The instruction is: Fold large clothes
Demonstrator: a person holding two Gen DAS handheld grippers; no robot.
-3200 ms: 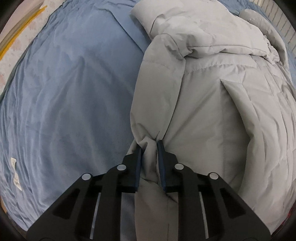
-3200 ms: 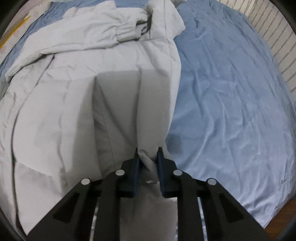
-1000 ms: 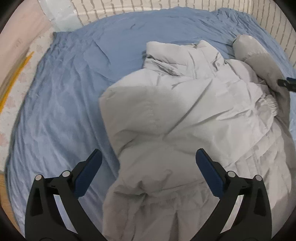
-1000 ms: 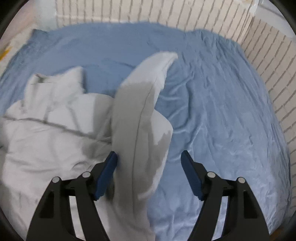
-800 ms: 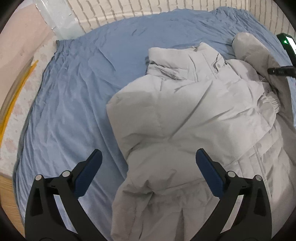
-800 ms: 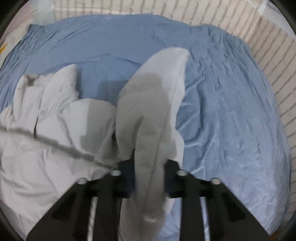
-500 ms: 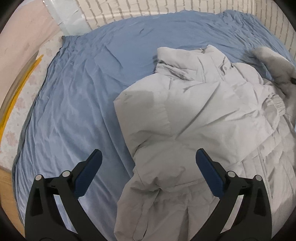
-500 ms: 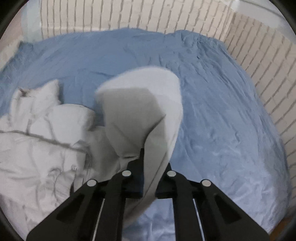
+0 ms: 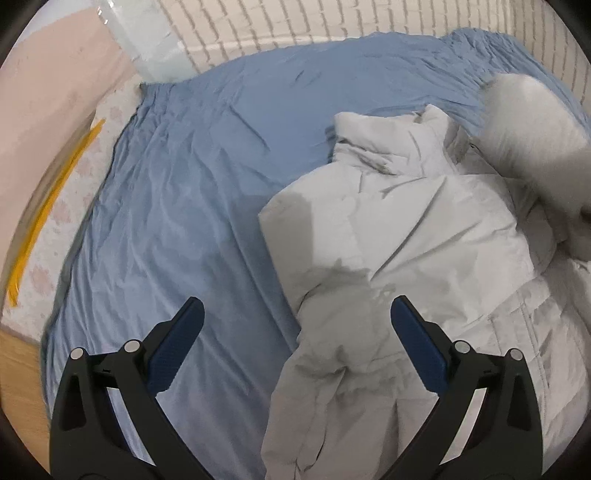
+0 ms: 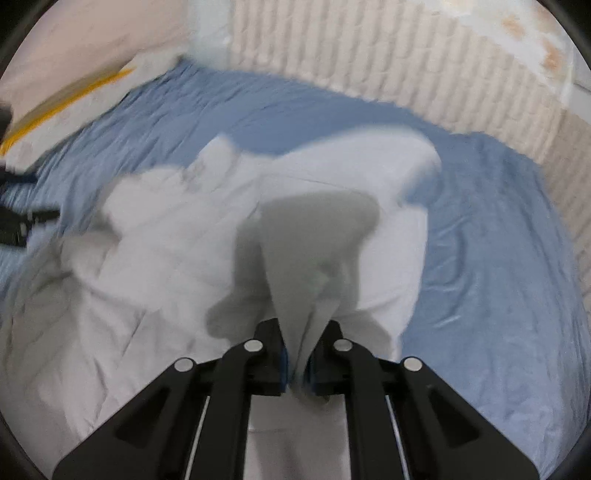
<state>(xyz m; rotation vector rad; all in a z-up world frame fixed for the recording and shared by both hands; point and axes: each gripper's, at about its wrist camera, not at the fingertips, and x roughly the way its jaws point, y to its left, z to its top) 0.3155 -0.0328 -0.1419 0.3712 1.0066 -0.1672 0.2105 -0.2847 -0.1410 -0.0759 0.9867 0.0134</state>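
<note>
Presently we log one pale grey padded jacket (image 9: 399, 236), lying crumpled on the right half of a blue wrinkled bedsheet (image 9: 192, 206) that covers the one bed in view; its collar points toward the white brick-patterned wall (image 9: 295, 22) beyond. One jacket sleeve (image 10: 325, 229) is raised off the heap: our right gripper (image 10: 297, 363) has its jaws pressed together on a pinch of that sleeve's fabric, which fans upward from between the black fingers. The right wrist view is blurred, so the far end of the sleeve is hard to trace; in the left wrist view it shows as a soft grey lobe at the upper right. Our left gripper (image 9: 295, 325) holds nothing: its jaws stand spread wide, blue pads (image 9: 177, 343) apart, hovering above the near left edge of the jacket, with sheet below one finger and grey cloth below the other. Step in hand, as we judge it: folding the right sleeve inward across the body. The next move likely calls for laying that sleeve flat over the chest and letting go, while the free gripper steadies or smooths the bunched near side. Count: jacket, one; sleeve lifted, one; grippers, two; sheet, one; yellow strip (image 9: 48, 210) at the far left, one, its nature unclear.
</note>
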